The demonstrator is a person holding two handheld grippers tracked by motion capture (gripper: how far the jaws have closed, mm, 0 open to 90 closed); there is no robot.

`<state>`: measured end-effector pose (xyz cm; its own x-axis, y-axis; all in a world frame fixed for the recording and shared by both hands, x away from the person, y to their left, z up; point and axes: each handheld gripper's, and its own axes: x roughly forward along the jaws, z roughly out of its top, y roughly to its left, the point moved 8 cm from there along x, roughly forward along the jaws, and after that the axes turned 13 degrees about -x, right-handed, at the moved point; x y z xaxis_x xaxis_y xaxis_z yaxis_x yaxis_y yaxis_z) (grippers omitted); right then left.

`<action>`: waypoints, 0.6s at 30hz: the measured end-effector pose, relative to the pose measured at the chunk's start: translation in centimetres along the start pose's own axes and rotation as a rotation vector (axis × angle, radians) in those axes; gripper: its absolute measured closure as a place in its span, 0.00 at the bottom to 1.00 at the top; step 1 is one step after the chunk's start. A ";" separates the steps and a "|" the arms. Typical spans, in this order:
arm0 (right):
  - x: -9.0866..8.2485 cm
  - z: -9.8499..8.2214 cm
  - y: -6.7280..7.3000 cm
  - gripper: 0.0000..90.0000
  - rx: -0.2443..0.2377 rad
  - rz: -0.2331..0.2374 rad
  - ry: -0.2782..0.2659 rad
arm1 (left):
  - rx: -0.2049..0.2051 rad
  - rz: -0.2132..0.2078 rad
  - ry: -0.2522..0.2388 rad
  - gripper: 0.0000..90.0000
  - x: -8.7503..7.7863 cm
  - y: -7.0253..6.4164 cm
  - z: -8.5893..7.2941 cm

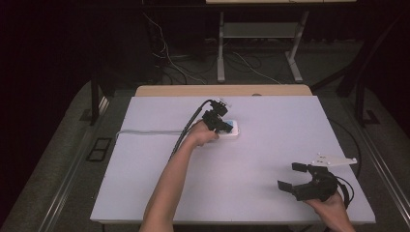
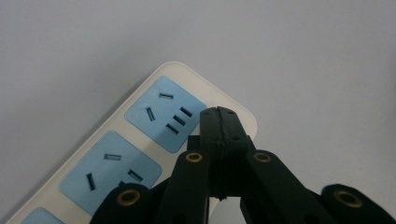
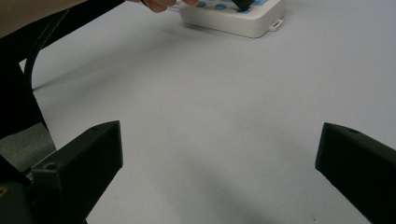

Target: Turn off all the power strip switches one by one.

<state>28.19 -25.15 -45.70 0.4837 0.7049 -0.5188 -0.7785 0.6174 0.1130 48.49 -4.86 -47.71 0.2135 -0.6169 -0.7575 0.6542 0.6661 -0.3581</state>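
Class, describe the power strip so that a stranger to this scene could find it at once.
Start at the white table. Near the middle of its far half lies the power strip, under the shut left gripper. It is a white, round-cornered block with pale blue socket panels.

Left gripper (image 2: 218, 114) fingers pressed together — right gripper (image 1: 293, 176) spread wide.

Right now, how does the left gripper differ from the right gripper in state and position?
The left gripper has its jaws shut together, over the power strip; the right gripper has its jaws wide open, above bare table near the front right corner. Both are black, hand-held and hold nothing.
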 end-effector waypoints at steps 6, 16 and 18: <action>0.0 0.0 -0.1 0.01 0.002 -0.002 -0.001 | -0.013 -0.006 -0.036 1.00 -0.2 0.2 -0.2; -0.1 0.0 -0.1 0.01 0.004 -0.003 -0.005 | 0.015 0.038 -0.037 1.00 -0.2 -0.1 -0.4; 0.0 0.0 -0.1 0.01 0.002 -0.003 -0.005 | 0.016 0.041 -0.037 1.00 -0.2 -0.1 -0.4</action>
<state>28.27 -25.21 -45.66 0.4879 0.7046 -0.5152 -0.7761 0.6204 0.1135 48.09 -4.65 -47.68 0.2668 -0.6044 -0.7507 0.6560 0.6845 -0.3180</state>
